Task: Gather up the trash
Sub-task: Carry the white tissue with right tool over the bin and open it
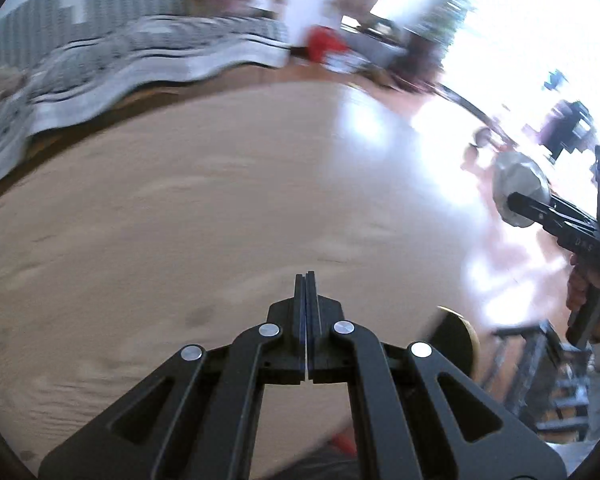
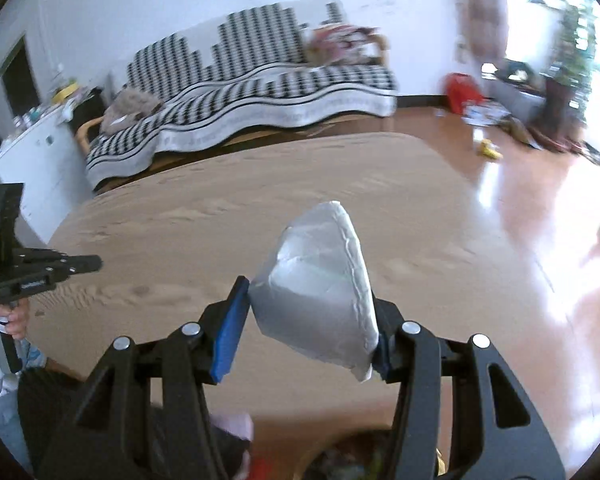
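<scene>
My right gripper (image 2: 312, 300) is shut on a crumpled white paper cup (image 2: 320, 280) and holds it above the wooden table (image 2: 260, 200). The cup is squashed between the blue pads (image 2: 230, 320). The same cup (image 1: 518, 188) and right gripper (image 1: 516, 200) show at the right of the left wrist view. My left gripper (image 1: 310, 280) is shut and empty, low over the table (image 1: 180, 220). It also shows at the left of the right wrist view (image 2: 96, 264).
A sofa with a black-and-white cover (image 2: 260, 92) stands behind the table. A white cabinet (image 2: 32, 156) is at the left. A red bag (image 2: 462, 92) and litter lie on the shiny floor at the right. A bin with rubbish (image 2: 348, 456) sits below the table's near edge.
</scene>
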`<state>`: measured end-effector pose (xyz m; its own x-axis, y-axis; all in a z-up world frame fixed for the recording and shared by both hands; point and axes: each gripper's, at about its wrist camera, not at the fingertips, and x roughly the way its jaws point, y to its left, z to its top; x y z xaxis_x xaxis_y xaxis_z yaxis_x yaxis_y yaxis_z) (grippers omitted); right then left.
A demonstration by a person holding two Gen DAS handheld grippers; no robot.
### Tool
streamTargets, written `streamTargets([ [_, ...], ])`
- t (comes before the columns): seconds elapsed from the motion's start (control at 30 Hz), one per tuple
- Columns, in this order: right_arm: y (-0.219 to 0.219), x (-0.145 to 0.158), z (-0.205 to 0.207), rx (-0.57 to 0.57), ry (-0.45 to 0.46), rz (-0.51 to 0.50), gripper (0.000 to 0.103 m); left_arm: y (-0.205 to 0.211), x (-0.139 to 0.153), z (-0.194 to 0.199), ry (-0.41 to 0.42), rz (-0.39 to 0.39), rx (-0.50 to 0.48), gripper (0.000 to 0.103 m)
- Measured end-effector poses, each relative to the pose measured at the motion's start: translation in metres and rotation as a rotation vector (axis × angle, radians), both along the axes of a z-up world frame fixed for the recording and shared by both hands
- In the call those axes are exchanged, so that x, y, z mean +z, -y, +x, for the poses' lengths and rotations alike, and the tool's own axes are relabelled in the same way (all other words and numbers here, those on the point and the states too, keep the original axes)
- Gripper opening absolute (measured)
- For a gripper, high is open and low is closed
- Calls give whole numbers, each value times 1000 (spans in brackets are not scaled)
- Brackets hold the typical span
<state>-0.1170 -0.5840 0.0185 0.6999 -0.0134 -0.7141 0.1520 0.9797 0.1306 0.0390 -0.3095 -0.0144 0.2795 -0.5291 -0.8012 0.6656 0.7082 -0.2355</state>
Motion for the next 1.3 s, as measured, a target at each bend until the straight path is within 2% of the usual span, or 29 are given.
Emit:
streamTargets([
  [0.1, 25, 0, -71, -77, 9, 8, 52, 67, -14, -60, -31, 8, -149, 0],
  [0.23, 52, -22, -152, -166, 11, 69, 52, 126, -44, -125, -91, 37, -283, 0],
  [0.3, 64, -42, -179, -211, 0, 117, 52, 152, -68, -156, -141, 61, -334, 0],
  [0.43, 89, -109, -224, -322, -50, 318, 52, 180, -118, -207, -213, 119, -398, 0],
  [0.6, 96, -178, -242, -390, -131, 456, 52, 198, -180, -234, -281, 203, -391, 0],
  [0.67, 100, -205, -247, -426, -165, 526, 52, 203, -197, -237, -261, 243, -401, 0],
  [0.77, 100, -227, -253, -465, -197, 574, 52, 197, -223, -242, -212, 300, -426, 0],
  [0.83, 95, -236, -255, -476, -224, 581, 52, 199, -234, -241, -243, 308, -421, 0],
  [0.93, 92, -241, -249, -477, -254, 574, 52, 195, -234, -232, -276, 275, -420, 0],
  [1.07, 86, -238, -226, -478, -281, 564, 52, 194, -238, -227, -307, 266, -415, 0],
  [1.3, 85, -233, -206, -482, -290, 540, 52, 197, -234, -230, -311, 244, -415, 0],
])
